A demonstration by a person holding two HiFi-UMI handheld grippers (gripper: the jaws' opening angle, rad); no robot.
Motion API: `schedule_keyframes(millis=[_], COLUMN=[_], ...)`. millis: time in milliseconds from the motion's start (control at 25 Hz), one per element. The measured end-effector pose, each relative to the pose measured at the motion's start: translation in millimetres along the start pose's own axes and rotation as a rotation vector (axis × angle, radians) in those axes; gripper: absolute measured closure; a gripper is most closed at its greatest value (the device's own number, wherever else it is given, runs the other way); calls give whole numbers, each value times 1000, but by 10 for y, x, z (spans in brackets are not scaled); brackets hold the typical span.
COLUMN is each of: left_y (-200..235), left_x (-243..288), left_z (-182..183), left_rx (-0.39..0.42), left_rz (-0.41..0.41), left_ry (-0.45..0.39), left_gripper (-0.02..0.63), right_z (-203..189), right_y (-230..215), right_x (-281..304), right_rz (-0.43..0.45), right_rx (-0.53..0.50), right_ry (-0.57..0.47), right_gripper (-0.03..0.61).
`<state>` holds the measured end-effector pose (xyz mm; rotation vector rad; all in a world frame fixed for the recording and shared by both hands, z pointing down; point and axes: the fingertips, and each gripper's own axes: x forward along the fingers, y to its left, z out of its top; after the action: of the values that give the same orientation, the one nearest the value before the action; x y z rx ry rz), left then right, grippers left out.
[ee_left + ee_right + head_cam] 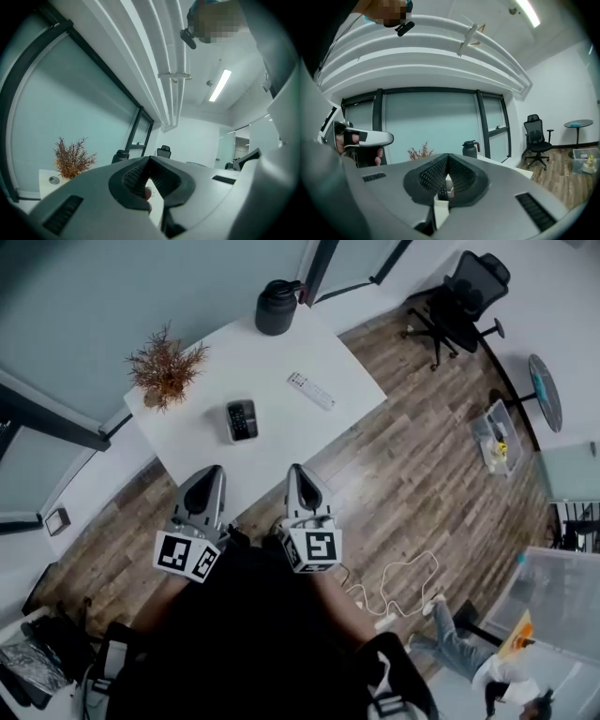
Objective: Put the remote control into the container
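Note:
On the white table (197, 442) lies a white remote control (310, 390), to the right of a small open container (242, 420) that holds a dark, flat remote-like thing. Both grippers hover near the table's front edge, well short of both objects. My left gripper (214, 471) has its jaws together with nothing held; in the left gripper view its tips (149, 159) meet. My right gripper (296, 469) is shut and empty too, its tips (448, 155) touching. Through the gap under the right jaws a bit of the container (440, 193) shows.
A dried brown plant (167, 367) stands at the table's back left and a black jug (277, 307) at the back. To the right are wood floor, an office chair (464, 296), a clear bin (495, 437) and a white cable (403, 582). A glass wall runs behind the table.

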<state>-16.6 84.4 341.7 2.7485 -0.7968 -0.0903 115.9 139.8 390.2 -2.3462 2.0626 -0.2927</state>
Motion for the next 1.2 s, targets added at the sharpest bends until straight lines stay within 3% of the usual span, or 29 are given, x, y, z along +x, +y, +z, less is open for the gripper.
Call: schedule_keyframes(millis=[360, 480, 640, 840, 1200], left_y=[-487, -634, -854, -1081, -1038], left_x=[217, 260, 349, 449, 696], left_z=[-131, -146, -238, -270, -288], left_rx=[28, 5, 45, 39, 39], left_rz=[7, 16, 26, 55, 78], left_ry=[9, 0, 14, 9, 15], left_gripper=[606, 606, 606, 606, 606], right_z=[152, 129, 66, -5, -69], right_y=[-440, -591, -795, -1027, -1334], right_x=[-308, -401, -494, -590, -301], right_rz=[-2, 1, 11, 43, 53], right_rx=[36, 50, 67, 78, 87], right_ry=[-56, -49, -38, -8, 32], right_gripper=[575, 575, 575, 575, 575])
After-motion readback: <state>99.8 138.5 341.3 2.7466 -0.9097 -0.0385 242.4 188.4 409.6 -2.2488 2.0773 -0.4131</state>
